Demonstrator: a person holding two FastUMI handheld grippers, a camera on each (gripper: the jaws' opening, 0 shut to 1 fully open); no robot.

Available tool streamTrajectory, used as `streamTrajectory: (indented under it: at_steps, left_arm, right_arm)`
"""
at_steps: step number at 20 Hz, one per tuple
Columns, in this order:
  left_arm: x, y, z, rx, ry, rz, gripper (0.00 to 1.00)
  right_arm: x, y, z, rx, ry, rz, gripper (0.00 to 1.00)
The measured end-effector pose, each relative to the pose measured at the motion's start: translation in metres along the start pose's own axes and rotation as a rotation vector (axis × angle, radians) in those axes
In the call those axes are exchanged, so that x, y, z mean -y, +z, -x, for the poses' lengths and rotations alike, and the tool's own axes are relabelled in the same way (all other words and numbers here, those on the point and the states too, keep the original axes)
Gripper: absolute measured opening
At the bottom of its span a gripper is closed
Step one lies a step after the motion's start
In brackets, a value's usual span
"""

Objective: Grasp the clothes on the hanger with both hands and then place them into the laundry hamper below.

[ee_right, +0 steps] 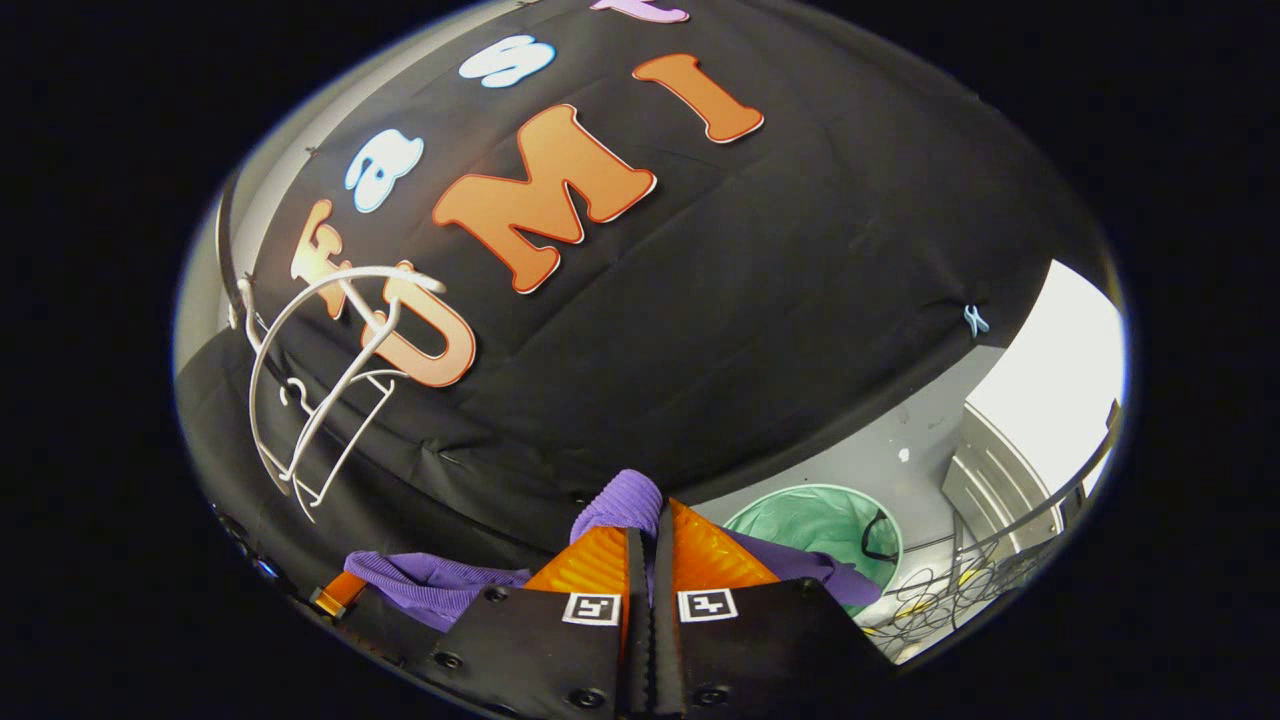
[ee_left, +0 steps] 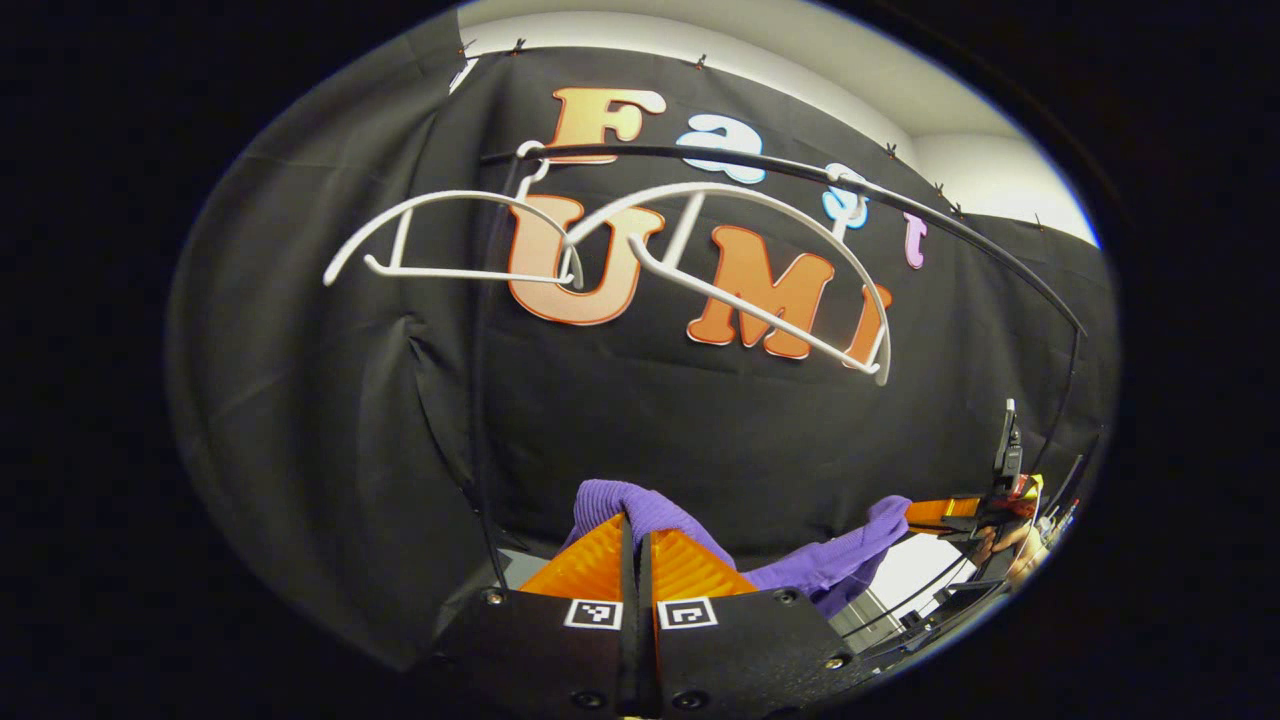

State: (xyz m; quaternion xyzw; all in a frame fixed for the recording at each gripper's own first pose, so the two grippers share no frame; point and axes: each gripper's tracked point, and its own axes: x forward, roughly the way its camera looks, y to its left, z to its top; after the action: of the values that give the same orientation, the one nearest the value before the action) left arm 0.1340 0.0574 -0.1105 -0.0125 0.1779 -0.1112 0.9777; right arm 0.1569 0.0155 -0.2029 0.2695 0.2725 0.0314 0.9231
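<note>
A purple knitted garment (ee_left: 800, 565) hangs stretched between my two grippers. In the left gripper view my left gripper (ee_left: 636, 530) is shut on one bunched end of it, and the right gripper (ee_left: 925, 513) pinches the far end at the right. In the right gripper view my right gripper (ee_right: 645, 525) is shut on a fold of the purple garment (ee_right: 622, 500), and the left gripper (ee_right: 335, 597) holds the other end at the lower left. Two bare white hangers (ee_left: 600, 255) hang from a black rail (ee_left: 800, 175). The green laundry hamper (ee_right: 815, 530) stands on the floor below, to the right.
The black cloth wall fills the background in both views. A wire rack (ee_right: 1000, 575) and a grey cabinet (ee_right: 1000, 480) stand at the right beside the hamper. The clothes rail's thin black upright (ee_left: 480, 400) runs down just left of my left gripper.
</note>
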Motion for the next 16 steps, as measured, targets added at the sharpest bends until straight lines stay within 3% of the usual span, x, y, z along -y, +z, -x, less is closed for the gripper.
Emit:
streamTrajectory:
  at_steps: [10, 16]
  left_arm:
    - [0.098, -0.063, -0.029, -0.123, -0.104, -0.032, 0.0]
    - [0.155, -0.081, -0.056, -0.171, -0.167, -0.119, 0.0]
  right_arm:
    - [0.012, -0.037, 0.013, -0.048, -0.049, 0.102, 0.08]
    - [0.003, -0.048, 0.008, -0.053, -0.047, 0.156, 0.08]
